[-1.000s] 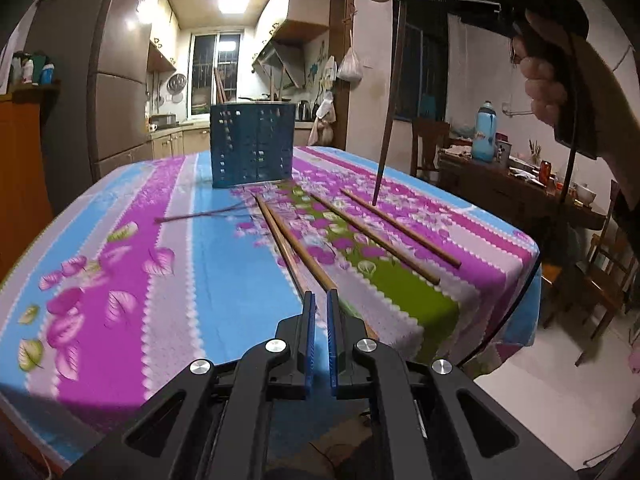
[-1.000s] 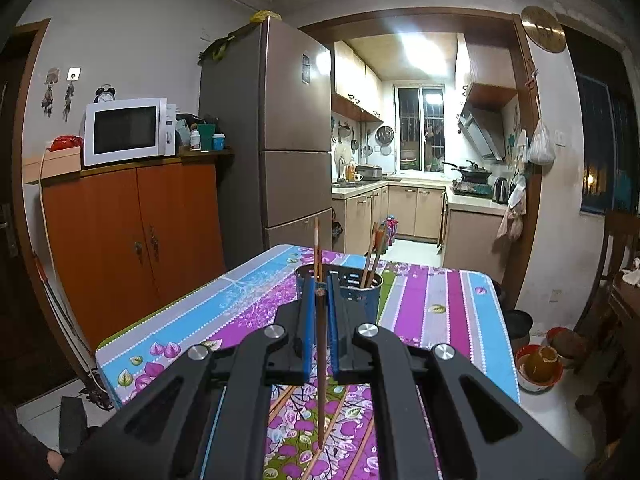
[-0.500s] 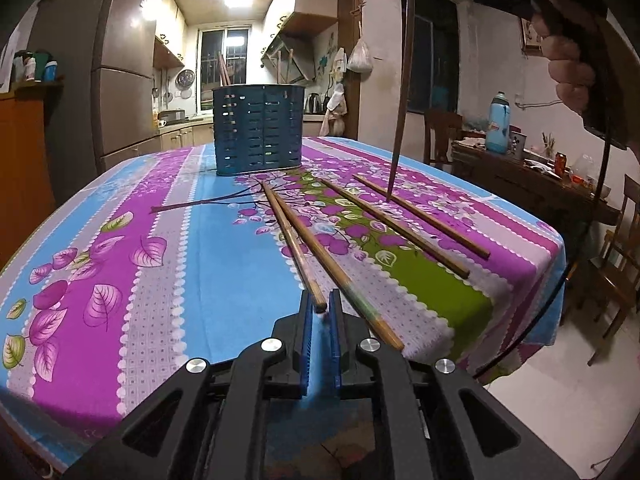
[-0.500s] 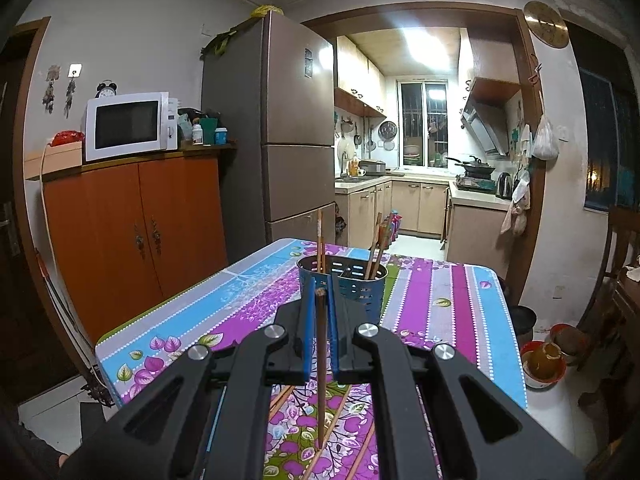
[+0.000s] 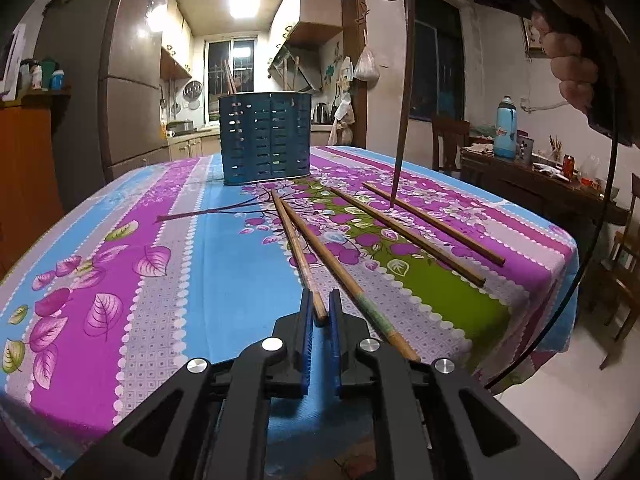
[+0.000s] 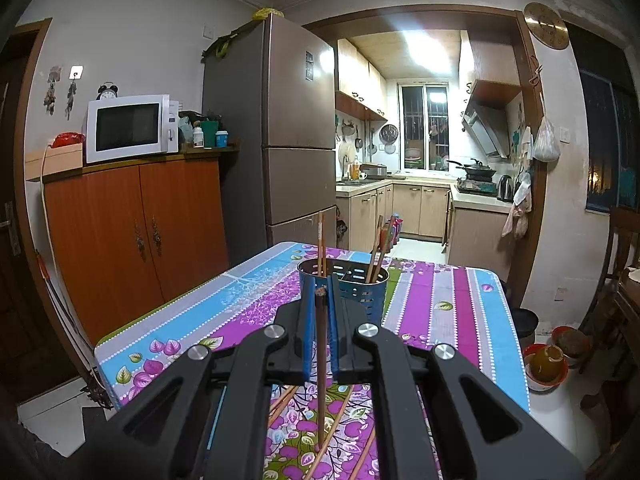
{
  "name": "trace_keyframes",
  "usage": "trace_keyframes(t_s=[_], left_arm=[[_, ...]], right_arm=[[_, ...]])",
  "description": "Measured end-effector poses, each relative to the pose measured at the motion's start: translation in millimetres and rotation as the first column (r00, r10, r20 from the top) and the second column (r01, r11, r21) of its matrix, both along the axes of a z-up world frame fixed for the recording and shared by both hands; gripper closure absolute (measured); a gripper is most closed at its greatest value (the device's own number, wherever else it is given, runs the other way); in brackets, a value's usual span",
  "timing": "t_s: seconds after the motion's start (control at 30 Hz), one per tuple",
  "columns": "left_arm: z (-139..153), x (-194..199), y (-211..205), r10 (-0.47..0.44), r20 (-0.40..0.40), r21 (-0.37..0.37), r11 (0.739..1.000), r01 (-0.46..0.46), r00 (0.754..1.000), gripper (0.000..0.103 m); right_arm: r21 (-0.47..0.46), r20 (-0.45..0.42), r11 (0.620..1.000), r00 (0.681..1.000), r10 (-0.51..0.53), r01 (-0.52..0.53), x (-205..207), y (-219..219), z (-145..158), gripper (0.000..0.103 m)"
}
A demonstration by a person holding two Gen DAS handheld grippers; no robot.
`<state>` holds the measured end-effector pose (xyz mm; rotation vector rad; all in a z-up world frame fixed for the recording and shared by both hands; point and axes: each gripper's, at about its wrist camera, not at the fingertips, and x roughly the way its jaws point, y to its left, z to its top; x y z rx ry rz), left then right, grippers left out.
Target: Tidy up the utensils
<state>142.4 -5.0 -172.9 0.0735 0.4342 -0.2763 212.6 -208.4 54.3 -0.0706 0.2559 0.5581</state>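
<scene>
Two claws: my left claw (image 5: 319, 314) pinches a lying chopstick (image 5: 297, 252) at its very end, so it may slip; my right claw (image 6: 319, 312) grips an upright chopstick (image 6: 321, 376).

holder: utensil holder (image 5: 265, 139) is being kept at the far middle of the table (image 5: 100, 264)
loose chopsticks: four chopsticks (image 5: 408, 234) are being left lying before the holder
upright chopstick: (image 6: 321, 364) is being held vertically above them
stored chopsticks: (image 6: 376, 249) are being kept inside the holder

Holder (image 5: 266, 138) contents hidden behind its wall
</scene>
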Motion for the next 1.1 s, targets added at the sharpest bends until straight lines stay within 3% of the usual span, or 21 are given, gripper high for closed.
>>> trace_keyframes(t_s=[0.2,0.53,0.9,1.1], left_arm=[[12,-5,5,0.007,0.022,-0.014,1.0,-0.007,1.0,0.095],[78,-13,14,0.015,0.167,-0.025,1.0,-0.011,0.986,0.095],[166,31,6,-0.02,0.266,0.002,1.0,0.02,0.964,0.096],[187,57,-4,-0.041,0.256,0.012,0.999,0.04,0.966,0.096]], right_arm=[[0.003,-0.002,1.0,1.0,0.006,-0.006,1,0,-1,0.098],[0.005,0.024,1.0,1.0,0.008,-0.008,-3,0,7,0.098],[-0.008,0.047,1.0,0.999,0.003,-0.003,4,3,22,0.098],[-0.023,0.04,1.0,0.999,0.001,0.0,16,5,24,0.098]])
